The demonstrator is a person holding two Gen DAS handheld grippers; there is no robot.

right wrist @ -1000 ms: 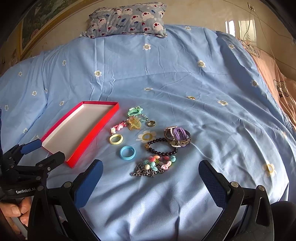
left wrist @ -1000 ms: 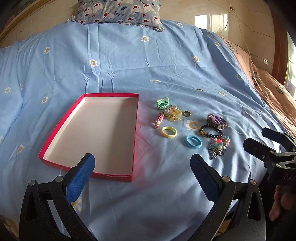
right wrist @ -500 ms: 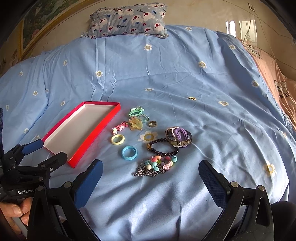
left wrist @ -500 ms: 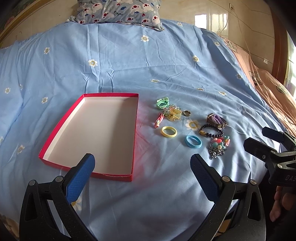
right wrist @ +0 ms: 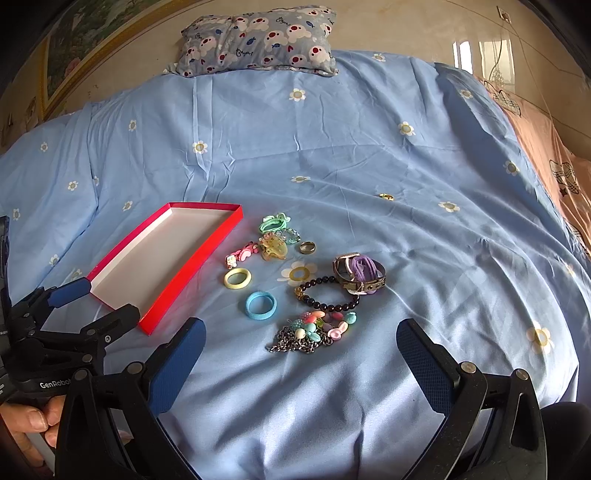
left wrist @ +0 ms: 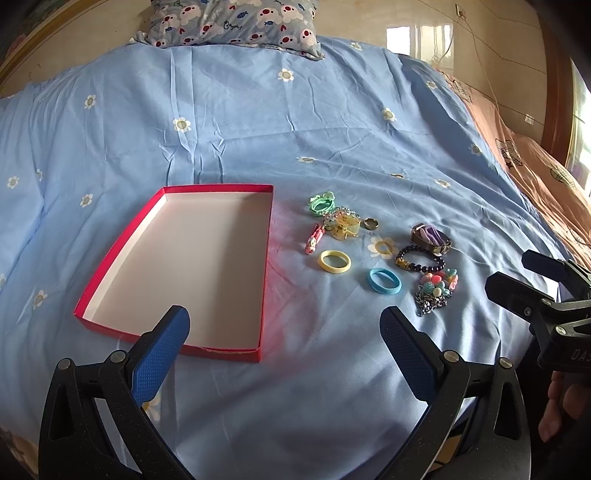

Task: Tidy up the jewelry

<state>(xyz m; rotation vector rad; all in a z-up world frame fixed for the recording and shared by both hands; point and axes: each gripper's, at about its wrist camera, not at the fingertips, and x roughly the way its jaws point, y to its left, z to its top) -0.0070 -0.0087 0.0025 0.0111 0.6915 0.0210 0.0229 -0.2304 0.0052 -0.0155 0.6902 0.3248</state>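
An empty red box with a white inside (left wrist: pixel 110 280) (right wrist: pixel 207 254) lies on the blue bedsheet. To its right lie several jewelry pieces: a yellow ring (left wrist: pixel 334 261) (right wrist: pixel 237 278), a blue ring (left wrist: pixel 383 281) (right wrist: pixel 260 305), a dark bead bracelet (left wrist: pixel 419 257) (right wrist: pixel 327 295), a purple strap watch (left wrist: pixel 430 238) (right wrist: pixel 358 272), a colourful charm chain (left wrist: pixel 436 290) (right wrist: pixel 314 330), a green tie (left wrist: pixel 322 203) (right wrist: pixel 275 222) and a metal ring (left wrist: pixel 370 223) (right wrist: pixel 307 247). My left gripper (left wrist: pixel 284 345) is open, near the box's front edge. My right gripper (right wrist: pixel 301 354) is open, just in front of the charm chain.
A patterned pillow (left wrist: pixel 232 22) (right wrist: pixel 258 40) lies at the head of the bed. An orange blanket (left wrist: pixel 535 177) (right wrist: pixel 554 155) covers the right side. A small gold piece (right wrist: pixel 386 196) lies apart, farther back on the sheet.
The right gripper has moved slightly forward toward the jewelry. The left gripper has hardly moved. Both stay open.
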